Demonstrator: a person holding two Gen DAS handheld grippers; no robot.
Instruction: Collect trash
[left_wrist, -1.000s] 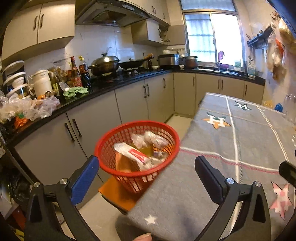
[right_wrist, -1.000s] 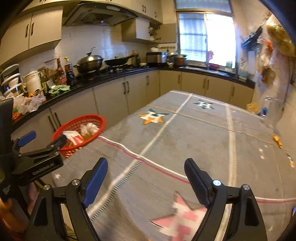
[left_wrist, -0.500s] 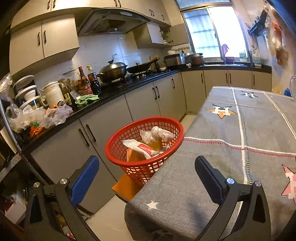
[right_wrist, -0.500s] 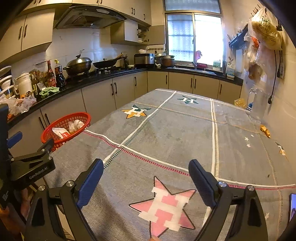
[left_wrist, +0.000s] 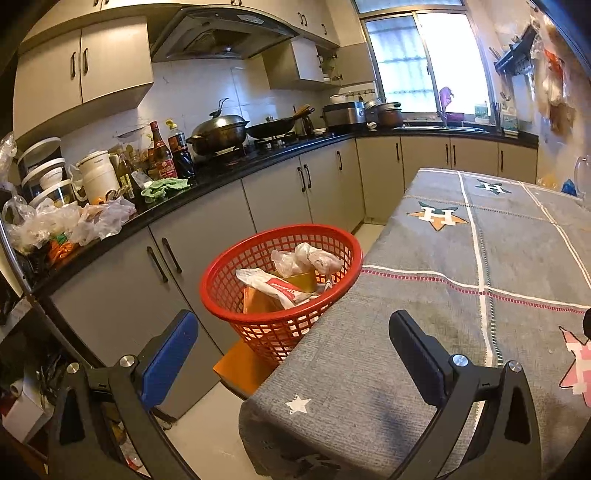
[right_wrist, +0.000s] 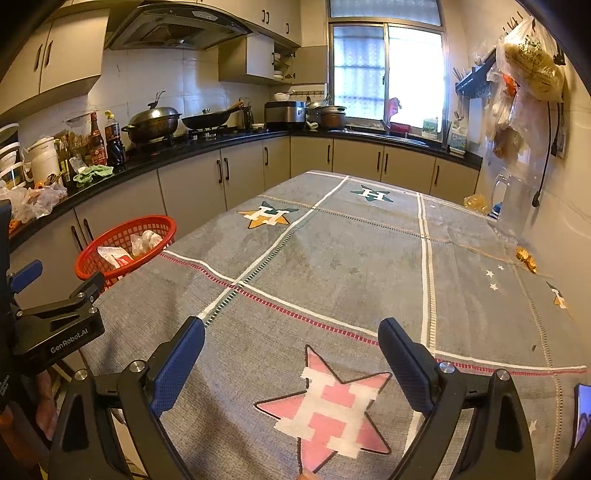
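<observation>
A red mesh basket (left_wrist: 221, 280) stands on an orange stool beside the table's left edge and holds wrappers and crumpled plastic (left_wrist: 295, 269). It also shows in the right wrist view (right_wrist: 92, 254). My left gripper (left_wrist: 291, 347) is open and empty, near and above the table's front left corner, short of the basket. My right gripper (right_wrist: 291, 350) is open and empty above the grey tablecloth (right_wrist: 332, 266), over a pink star. Small orange scraps (right_wrist: 526, 254) lie at the table's right edge by the wall.
A kitchen counter (left_wrist: 207, 177) with bottles, pots and plastic bags runs along the left. A clear jug (right_wrist: 513, 206) and a yellow wrapper (right_wrist: 476, 201) stand at the table's far right. Bags hang on the right wall. A phone edge (right_wrist: 581, 413) shows at the lower right.
Both grippers have drawn back and risen from the table, so the basket looks smaller and farther. Both stay open and empty.
</observation>
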